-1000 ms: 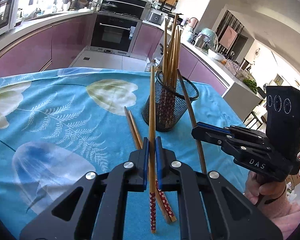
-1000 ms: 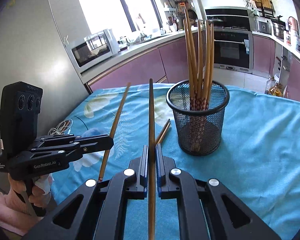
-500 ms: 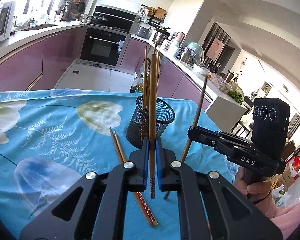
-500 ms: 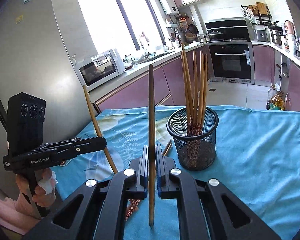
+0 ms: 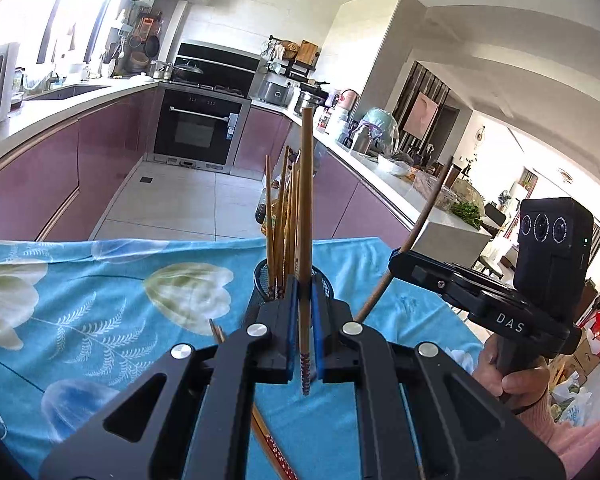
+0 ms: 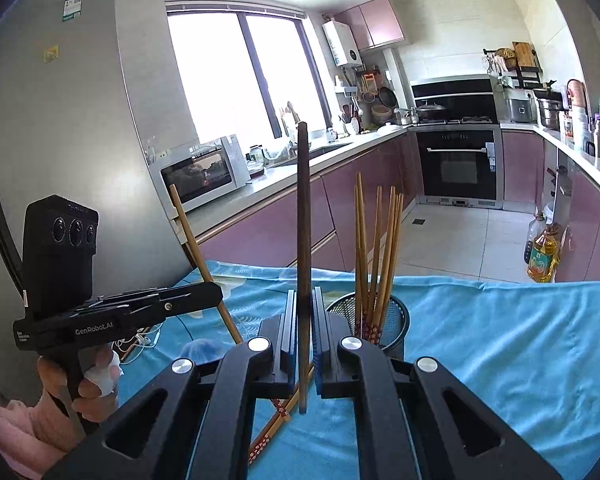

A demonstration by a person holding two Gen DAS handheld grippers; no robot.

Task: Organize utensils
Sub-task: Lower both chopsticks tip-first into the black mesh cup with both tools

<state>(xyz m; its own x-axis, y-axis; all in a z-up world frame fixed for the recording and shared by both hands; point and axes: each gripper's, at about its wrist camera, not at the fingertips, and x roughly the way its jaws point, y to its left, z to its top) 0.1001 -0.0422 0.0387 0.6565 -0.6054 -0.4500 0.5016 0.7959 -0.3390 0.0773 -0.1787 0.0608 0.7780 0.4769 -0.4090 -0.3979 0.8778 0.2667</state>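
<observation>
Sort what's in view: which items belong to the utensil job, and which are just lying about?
Job:
- light wooden chopstick in left hand-held gripper
- dark wooden chopstick in right hand-held gripper
- black wire-mesh holder
- loose patterned-end chopsticks

Lying about:
- yellow oil bottle
- white microwave

Kitchen, L-shaped run of mauve cabinets (image 6: 260, 236) under pale countertop (image 5: 52, 108). Built-in black oven (image 6: 458, 164) at far end, hob and pot above. Large window (image 6: 240, 76) blown out by daylight; microwave (image 6: 202, 172) on counter below. Steel fridge (image 6: 68, 120) on left. Pale tiled floor (image 5: 180, 204). White walls, white unit (image 6: 342, 44) by window, probably water heater. Open doorway (image 5: 496, 152) to bright adjoining room.
</observation>
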